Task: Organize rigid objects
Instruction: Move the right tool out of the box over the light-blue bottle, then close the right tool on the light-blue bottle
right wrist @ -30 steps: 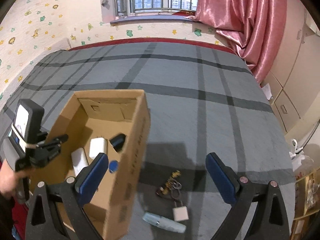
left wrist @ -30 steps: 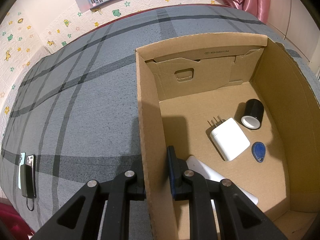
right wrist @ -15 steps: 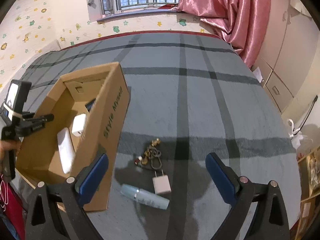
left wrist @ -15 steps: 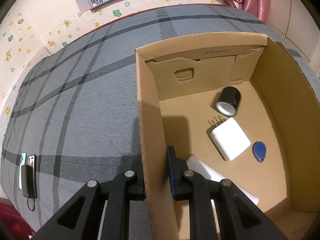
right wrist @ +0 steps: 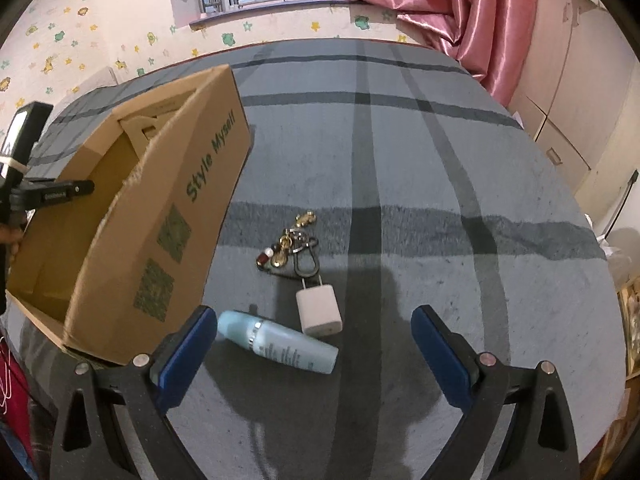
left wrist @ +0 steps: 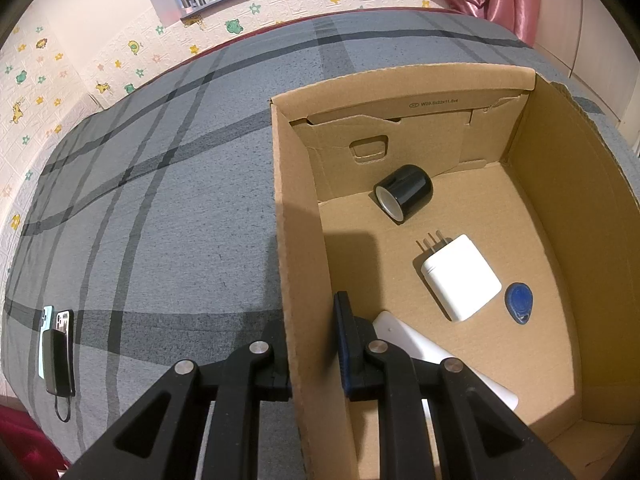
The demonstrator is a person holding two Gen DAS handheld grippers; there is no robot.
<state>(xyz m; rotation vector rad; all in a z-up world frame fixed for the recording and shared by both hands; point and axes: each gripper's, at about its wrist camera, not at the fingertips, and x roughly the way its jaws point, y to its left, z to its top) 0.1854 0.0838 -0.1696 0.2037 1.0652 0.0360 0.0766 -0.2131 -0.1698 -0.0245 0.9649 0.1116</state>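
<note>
Right wrist view: right tongs [right wrist: 312, 344] spread wide and empty, hovering low over the grey plaid bed cover [right wrist: 440, 184]. Pale blue cylindrical bottle with a silver band [right wrist: 276, 342] lies on its side directly between the fingertips, closer to the left pad [right wrist: 188, 348]. Its long axis runs roughly across the gap, tilted a little toward the tongs at its right end. So the jaws line up along the bottle's length, not across its width; a grasp likely needs a wrist turn first. Small white plug-in charger cube [right wrist: 319, 314] sits just past the bottle, about touching it, prongs pointing away. Bunch of gold and dark keyring charms [right wrist: 294, 246] lies farther out, beyond the charger. Open brown cardboard box [right wrist: 160, 216] stands to the left of the tongs.

Left wrist view: left tongs [left wrist: 314, 344] clenched on the box's near-left wall [left wrist: 304, 280], one finger outside, one inside. Inside the box: black cylinder [left wrist: 404, 194], large white charger [left wrist: 460, 278], blue key fob [left wrist: 519, 303], white flat slab [left wrist: 404, 338]. Right hand is the nearer and free one for the bottle.
</note>
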